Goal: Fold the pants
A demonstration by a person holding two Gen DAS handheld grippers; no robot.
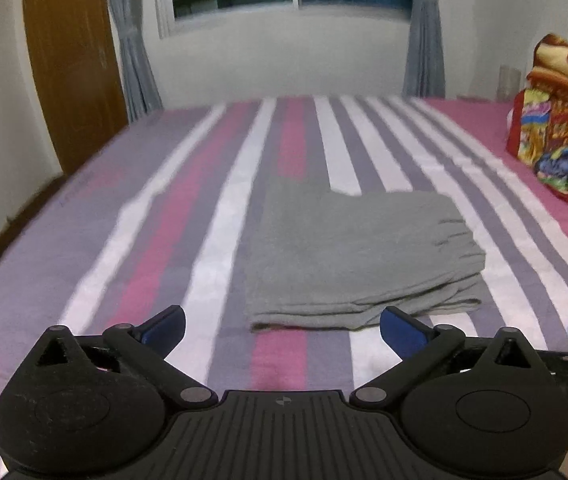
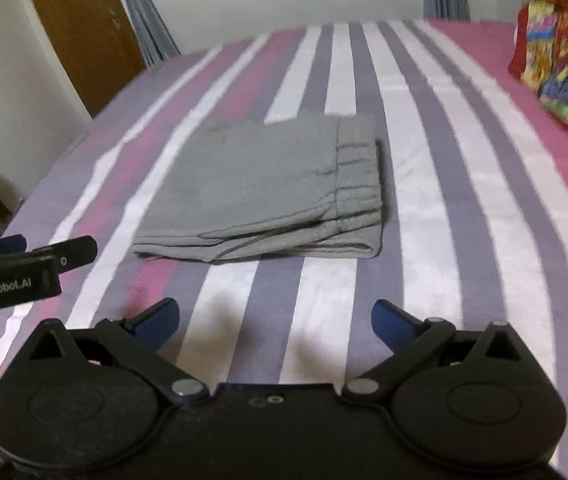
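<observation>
- left gripper (image 1: 282,330): blue fingers (image 1: 164,326) spread wide, nothing between them; clear of the folded grey pants (image 1: 359,256)
- right gripper (image 2: 275,322): fingers equally wide apart, empty, above the striped bedsheet (image 2: 423,200)

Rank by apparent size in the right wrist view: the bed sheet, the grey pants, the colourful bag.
1. bed sheet, by far the largest.
2. grey pants, folded.
3. colourful bag, but the picture's edge cuts it off and it lies farther away, so its place after the pants is unsure.
</observation>
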